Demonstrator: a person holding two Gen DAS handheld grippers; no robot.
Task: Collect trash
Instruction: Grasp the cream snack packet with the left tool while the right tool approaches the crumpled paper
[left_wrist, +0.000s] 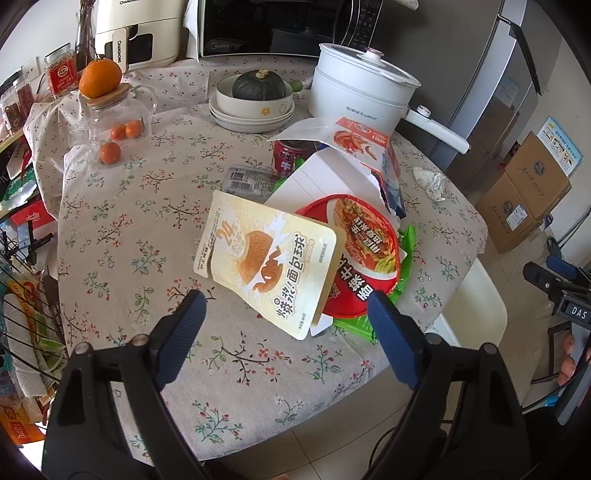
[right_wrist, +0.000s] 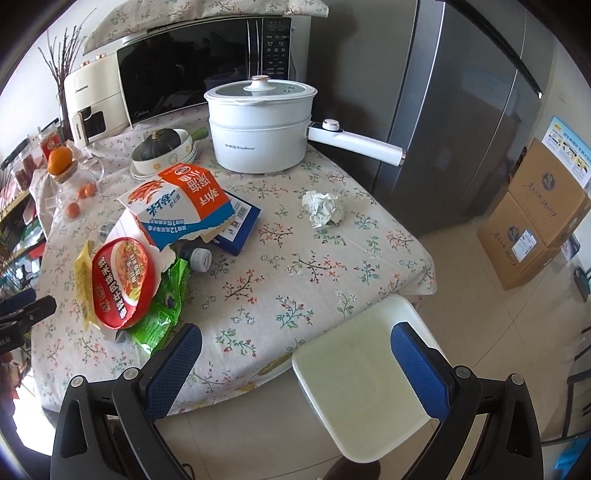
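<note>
Trash heaped mid-frame on the floral tablecloth-covered table (left_wrist: 122, 236) in the left wrist view: cream-yellow glossy snack pouch (left_wrist: 266, 258) tilted on top, red round instant-noodle bowl lid (left_wrist: 365, 251) just right of it and partly under its edge, green plastic wrapper (left_wrist: 404, 258) peeking out beneath the lid, torn orange-and-blue carton (left_wrist: 364, 147) above, resting over a white card sheet. Crumpled white paper ball (left_wrist: 430, 182) lying apart at right of centre, near the table's far edge.

Left gripper (left_wrist: 286, 314) at lower centre, blue-padded fingers (left_wrist: 183, 332) spread wide, nothing pinched; pouch's lower corner showing in the gap between them, right fingertip overlapping the red lid's lower rim in the picture, contact impossible to confirm.

Over to the right wrist view: same pile at left of frame, red lid (right_wrist: 123, 280) tilted up, green wrapper (right_wrist: 162, 314) below it, carton (right_wrist: 184, 206) above, paper ball (right_wrist: 323, 208) alone at upper centre. Right gripper (right_wrist: 295, 347) at bottom, jaws spread wide and empty, left pad just beside the green wrapper's edge, right pad over a white plastic stool seat (right_wrist: 362, 387) tucked at the table's near edge.
</note>
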